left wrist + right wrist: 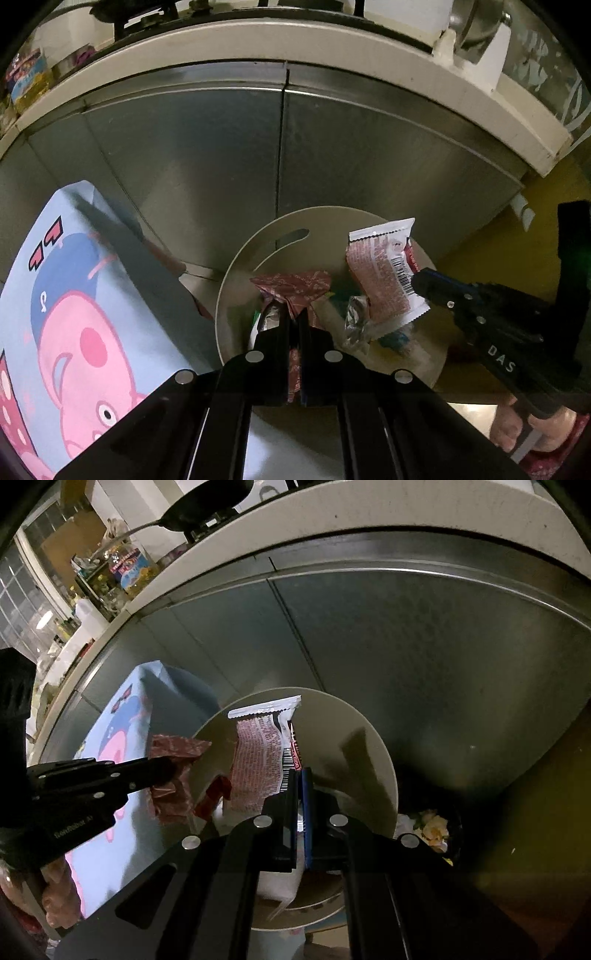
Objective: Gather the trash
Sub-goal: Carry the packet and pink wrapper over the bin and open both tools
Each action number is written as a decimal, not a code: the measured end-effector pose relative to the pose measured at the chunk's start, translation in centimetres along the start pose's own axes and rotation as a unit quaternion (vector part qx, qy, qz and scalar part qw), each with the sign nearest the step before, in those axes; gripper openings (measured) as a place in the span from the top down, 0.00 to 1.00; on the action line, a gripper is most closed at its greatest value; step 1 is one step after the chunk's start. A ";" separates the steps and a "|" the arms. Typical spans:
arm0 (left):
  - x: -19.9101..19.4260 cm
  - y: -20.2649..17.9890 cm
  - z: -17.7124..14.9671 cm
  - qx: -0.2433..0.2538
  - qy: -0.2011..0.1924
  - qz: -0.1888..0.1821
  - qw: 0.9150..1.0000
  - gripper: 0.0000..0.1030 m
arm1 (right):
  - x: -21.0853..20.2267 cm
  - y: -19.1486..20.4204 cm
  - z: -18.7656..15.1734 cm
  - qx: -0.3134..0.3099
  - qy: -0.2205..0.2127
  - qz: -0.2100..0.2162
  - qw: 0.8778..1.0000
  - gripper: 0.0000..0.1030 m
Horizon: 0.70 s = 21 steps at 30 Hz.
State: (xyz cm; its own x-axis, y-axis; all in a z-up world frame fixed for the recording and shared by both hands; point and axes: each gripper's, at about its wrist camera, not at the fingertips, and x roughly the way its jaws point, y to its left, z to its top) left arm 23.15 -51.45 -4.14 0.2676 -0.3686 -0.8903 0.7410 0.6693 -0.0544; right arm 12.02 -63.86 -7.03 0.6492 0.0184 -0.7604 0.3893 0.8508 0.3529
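- Landmark: a round beige bin (236, 280) stands on the floor against grey metal cabinet doors (207, 158), below the edge of the surface (258, 40).
- Left of the bin: a pale blue bag with a pink cartoon pig (85, 314) stands just beside its rim.
- Over the bin's left half: my left tool (293, 325) is clamped on a crumpled dark-red wrapper (295, 288); the jaws are nearly together, with the wrapper pinched between them and fanning out beyond the tips.
- Inside the bin, between the two tools: crumpled silver foil (356, 321) and other scraps lie in the bin; I cannot identify them further.
- Over the bin's right half: my right tool (300, 786) is closed on a red-and-white wrapper with a barcode (258, 760), gripping its barcode edge; the white crimped end stands upward above the rim.
- Right of the bin: a dark container holding crumpled pale waste (434, 829) sits just beside it.
- Lower right of the left wrist view: my hand (546, 428) grips the right tool's handle.
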 end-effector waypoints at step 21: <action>-5.0 -1.3 -2.4 0.031 -0.090 0.054 0.994 0.80 | -3.7 3.7 -1.6 -0.034 -0.035 -0.024 0.999 0.61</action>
State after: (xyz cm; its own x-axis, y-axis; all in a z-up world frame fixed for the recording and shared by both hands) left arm 19.34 -48.90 -0.67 0.4491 -0.4103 -0.7937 0.7369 0.6724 0.0693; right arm 9.99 -59.94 -3.81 0.6762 -0.0579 -0.7344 0.3776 0.8832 0.2781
